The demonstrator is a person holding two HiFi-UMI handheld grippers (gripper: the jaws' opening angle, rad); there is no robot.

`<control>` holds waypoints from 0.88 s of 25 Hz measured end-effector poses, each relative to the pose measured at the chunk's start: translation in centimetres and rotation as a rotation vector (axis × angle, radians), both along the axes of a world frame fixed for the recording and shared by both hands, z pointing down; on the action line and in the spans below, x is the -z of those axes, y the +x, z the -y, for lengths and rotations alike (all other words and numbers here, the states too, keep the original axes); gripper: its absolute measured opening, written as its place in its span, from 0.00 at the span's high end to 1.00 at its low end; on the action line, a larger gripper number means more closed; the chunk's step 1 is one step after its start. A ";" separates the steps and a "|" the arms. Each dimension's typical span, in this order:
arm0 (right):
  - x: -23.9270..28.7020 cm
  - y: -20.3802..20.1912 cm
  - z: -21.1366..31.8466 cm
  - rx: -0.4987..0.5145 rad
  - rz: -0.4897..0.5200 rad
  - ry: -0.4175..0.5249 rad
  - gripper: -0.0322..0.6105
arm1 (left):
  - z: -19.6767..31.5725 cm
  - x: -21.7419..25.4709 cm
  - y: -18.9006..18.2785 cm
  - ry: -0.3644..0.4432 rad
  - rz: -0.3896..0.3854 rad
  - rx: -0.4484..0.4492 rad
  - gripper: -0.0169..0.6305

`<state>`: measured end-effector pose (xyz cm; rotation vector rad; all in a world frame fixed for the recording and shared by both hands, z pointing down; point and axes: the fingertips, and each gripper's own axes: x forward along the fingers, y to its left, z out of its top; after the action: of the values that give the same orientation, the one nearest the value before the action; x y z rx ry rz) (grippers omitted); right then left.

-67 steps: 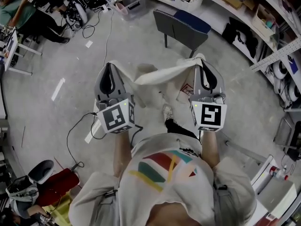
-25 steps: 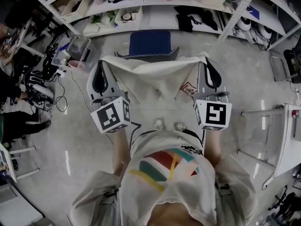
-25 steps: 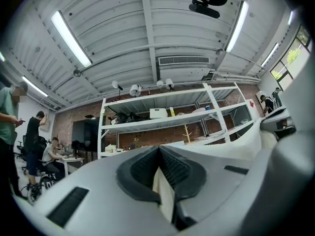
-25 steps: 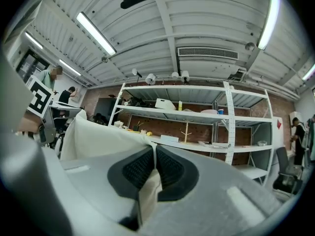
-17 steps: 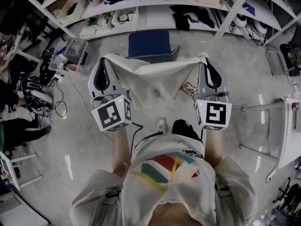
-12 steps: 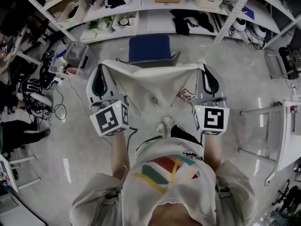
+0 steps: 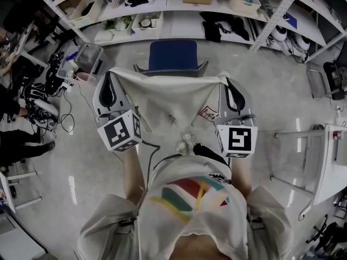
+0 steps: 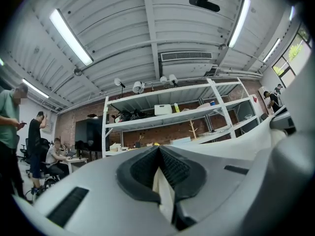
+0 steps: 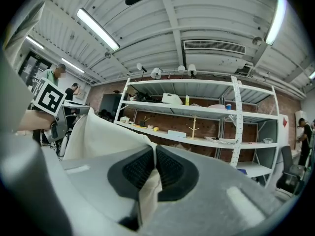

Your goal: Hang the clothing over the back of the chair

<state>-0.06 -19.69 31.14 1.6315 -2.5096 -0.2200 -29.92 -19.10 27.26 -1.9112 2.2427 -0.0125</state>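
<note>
A cream garment [image 7: 168,96] hangs stretched between my two grippers in the head view. My left gripper [image 7: 111,73] is shut on its left top corner, and a strip of the cloth [image 8: 165,193] shows pinched between the black pads. My right gripper [image 7: 225,80] is shut on the right top corner; cloth [image 9: 147,193] is clamped there too, and the rest of the garment [image 9: 98,134] billows to the left. A blue chair [image 7: 172,56] with a grey back stands just beyond the garment's top edge, its back towards me. The garment's hem hides the floor in front of the chair.
Metal shelving [image 7: 162,4] with bins and dark clothes runs behind the chair. A white table frame [image 7: 325,156] stands at the right. Cables and boxes [image 7: 81,58] lie at the left, where people sit. My shoes [image 7: 188,141] show below the garment.
The chair has come a little nearer and stays centred between the grippers. Both grippers have kept their hold and the garment stays stretched.
</note>
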 end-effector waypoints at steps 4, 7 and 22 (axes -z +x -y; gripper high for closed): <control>0.8 -0.2 1.3 -0.007 0.000 0.017 0.94 | 0.9 0.7 -0.2 0.012 0.025 -0.009 0.95; 2.3 -0.3 2.6 -0.013 -0.016 0.047 0.94 | 1.4 1.9 -0.3 0.023 0.043 -0.023 0.95; 19.1 -2.3 9.8 0.011 -0.043 0.379 0.94 | 6.3 16.9 -2.3 0.223 0.191 -0.044 0.95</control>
<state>-2.35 -29.53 12.03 1.7119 -2.5598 -0.7649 -32.21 -25.41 10.40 -1.7619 1.9870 0.0565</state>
